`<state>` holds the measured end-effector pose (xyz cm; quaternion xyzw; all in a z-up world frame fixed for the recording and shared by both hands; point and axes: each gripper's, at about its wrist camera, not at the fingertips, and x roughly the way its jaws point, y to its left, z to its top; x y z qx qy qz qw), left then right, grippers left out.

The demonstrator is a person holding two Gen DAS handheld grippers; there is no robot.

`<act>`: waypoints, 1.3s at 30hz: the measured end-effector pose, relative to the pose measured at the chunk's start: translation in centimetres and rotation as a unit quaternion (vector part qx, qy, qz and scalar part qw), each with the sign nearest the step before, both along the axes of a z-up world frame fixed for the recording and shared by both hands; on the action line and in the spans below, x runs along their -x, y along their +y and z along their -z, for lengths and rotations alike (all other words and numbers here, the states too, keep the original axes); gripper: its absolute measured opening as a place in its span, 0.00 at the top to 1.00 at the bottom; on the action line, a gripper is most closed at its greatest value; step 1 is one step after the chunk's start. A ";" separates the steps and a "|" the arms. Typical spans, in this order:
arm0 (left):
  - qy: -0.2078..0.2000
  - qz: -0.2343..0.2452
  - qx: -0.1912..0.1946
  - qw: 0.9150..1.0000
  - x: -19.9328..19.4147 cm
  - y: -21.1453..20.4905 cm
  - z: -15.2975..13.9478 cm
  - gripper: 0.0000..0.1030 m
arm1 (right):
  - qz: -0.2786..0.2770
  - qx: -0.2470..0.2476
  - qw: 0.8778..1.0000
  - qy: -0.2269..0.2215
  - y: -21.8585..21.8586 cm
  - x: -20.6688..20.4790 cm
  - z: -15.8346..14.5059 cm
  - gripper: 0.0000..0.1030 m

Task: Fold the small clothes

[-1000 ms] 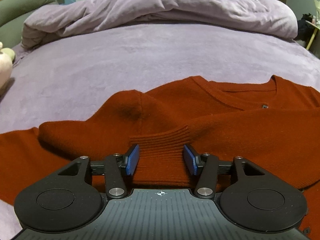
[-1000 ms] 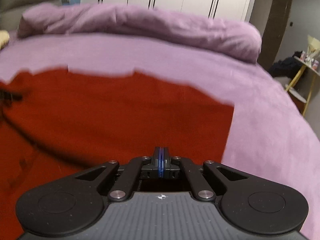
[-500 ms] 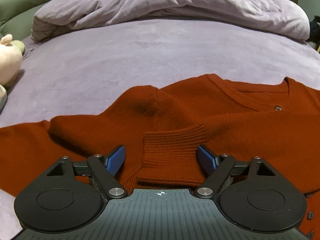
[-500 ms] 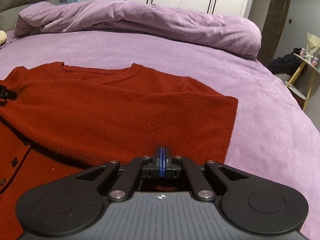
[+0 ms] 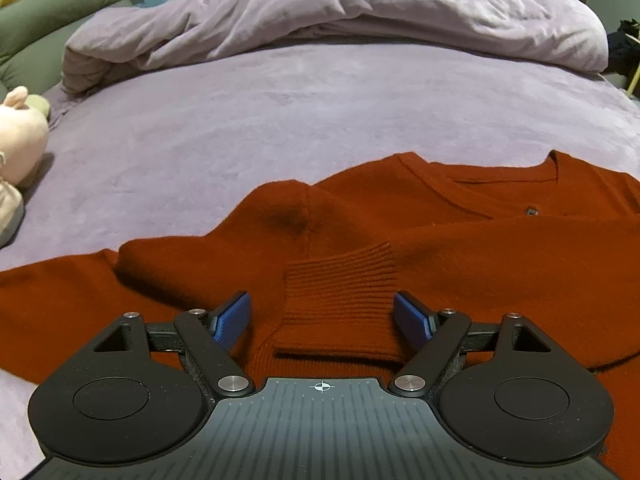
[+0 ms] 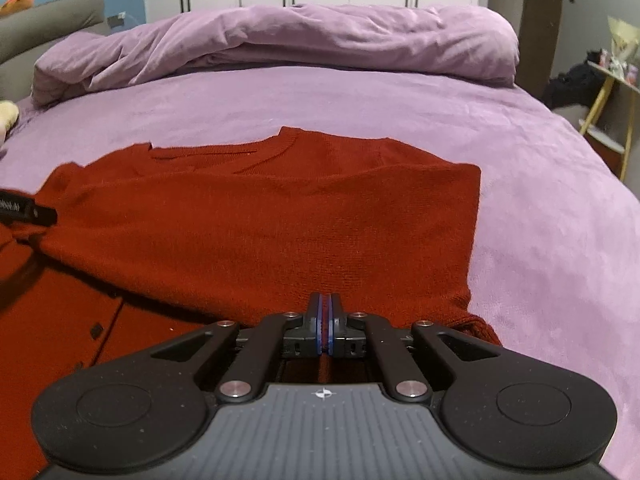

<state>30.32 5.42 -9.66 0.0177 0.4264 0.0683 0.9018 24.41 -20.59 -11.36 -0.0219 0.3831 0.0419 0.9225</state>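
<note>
A pale pink plush toy sits at the far left edge of the lilac velvety bed; the rust-red knitted cardigan lies spread on that bed, one sleeve folded across its front; the left gripper hovers with jaws spread wide, its blue pads either side of the ribbed cuff, touching nothing; further right, the right gripper has jaws pinched tight on a fold of the cardigan's near edge; a bunched lilac duvet lies behind.

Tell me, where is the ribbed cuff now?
In the left wrist view, the cuff lies low in the centre on the red cardigan, between the open blue fingers of the left gripper, untouched.
</note>
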 end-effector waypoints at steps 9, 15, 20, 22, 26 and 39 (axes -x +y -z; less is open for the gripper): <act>-0.007 0.000 0.264 0.965 6.0 7.6 -1.3 0.16 | 0.019 -0.001 1.000 0.005 1.0 2.0 -2.1 0.85; -0.067 -0.165 0.333 0.926 13.8 21.3 -0.6 0.12 | 0.025 -0.142 0.989 -0.014 0.0 9.2 -3.3 0.50; -0.100 -0.328 0.358 0.869 18.1 32.4 1.8 0.21 | 0.055 -0.207 0.977 -0.018 -0.6 12.6 -2.9 0.47; -0.116 -0.351 0.378 0.849 18.7 35.2 2.8 0.28 | 0.067 -0.217 0.974 -0.019 -0.5 12.8 -2.9 0.47; -0.144 -0.370 0.417 0.818 18.2 38.7 4.0 0.43 | 0.063 -0.207 0.976 -0.021 0.6 12.4 -3.8 0.48; -0.155 -0.297 0.330 0.883 14.4 36.9 0.2 0.92 | 0.042 -0.186 0.981 -0.025 2.7 12.0 -5.2 0.68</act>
